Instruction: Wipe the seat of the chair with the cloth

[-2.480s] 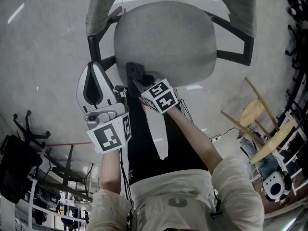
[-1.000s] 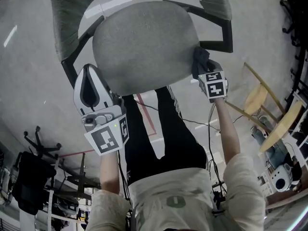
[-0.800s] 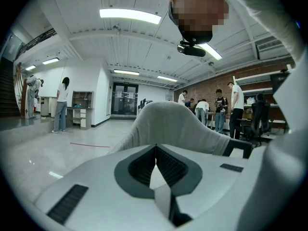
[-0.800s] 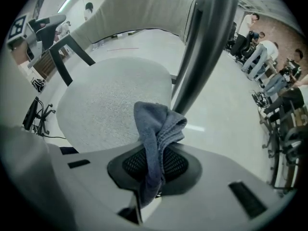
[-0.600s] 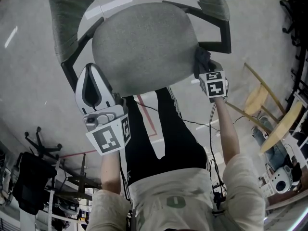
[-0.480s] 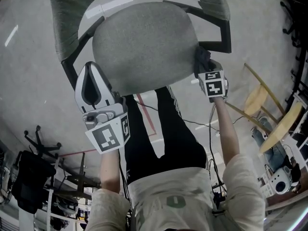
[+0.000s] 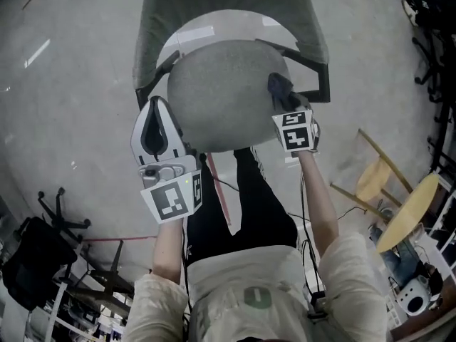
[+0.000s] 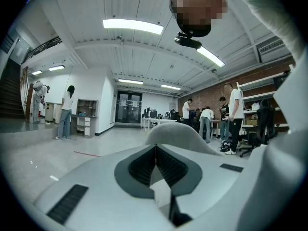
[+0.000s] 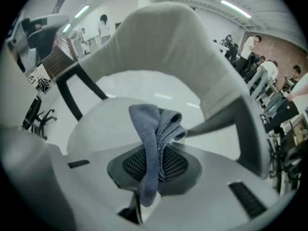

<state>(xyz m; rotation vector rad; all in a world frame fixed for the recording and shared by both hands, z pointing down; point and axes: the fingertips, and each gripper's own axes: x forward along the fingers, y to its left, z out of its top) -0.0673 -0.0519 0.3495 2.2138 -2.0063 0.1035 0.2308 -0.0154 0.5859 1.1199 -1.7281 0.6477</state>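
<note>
The chair's round grey seat (image 7: 221, 98) lies below me, with its grey-green backrest (image 7: 228, 20) beyond it. My right gripper (image 7: 285, 102) is shut on a dark blue-grey cloth (image 7: 278, 85), which rests on the seat's right rear part near the black armrest (image 7: 313, 84). In the right gripper view the cloth (image 9: 155, 124) bunches up between the jaws of that gripper (image 9: 154, 150) over the seat (image 9: 106, 124). My left gripper (image 7: 158, 105) hangs beside the seat's front left edge, shut and holding nothing. The left gripper view shows that gripper (image 8: 155, 150) pointing out into the room.
My legs in black trousers (image 7: 249, 205) stand just in front of the seat. Wooden furniture (image 7: 399, 212) is at the right and a black office chair (image 7: 28, 262) at the lower left. Several people (image 8: 231, 119) stand far off in the left gripper view.
The right gripper has dragged the cloth from the seat's front left edge across to its right side, then inward onto the right rear. The left gripper has stayed by the front left.
</note>
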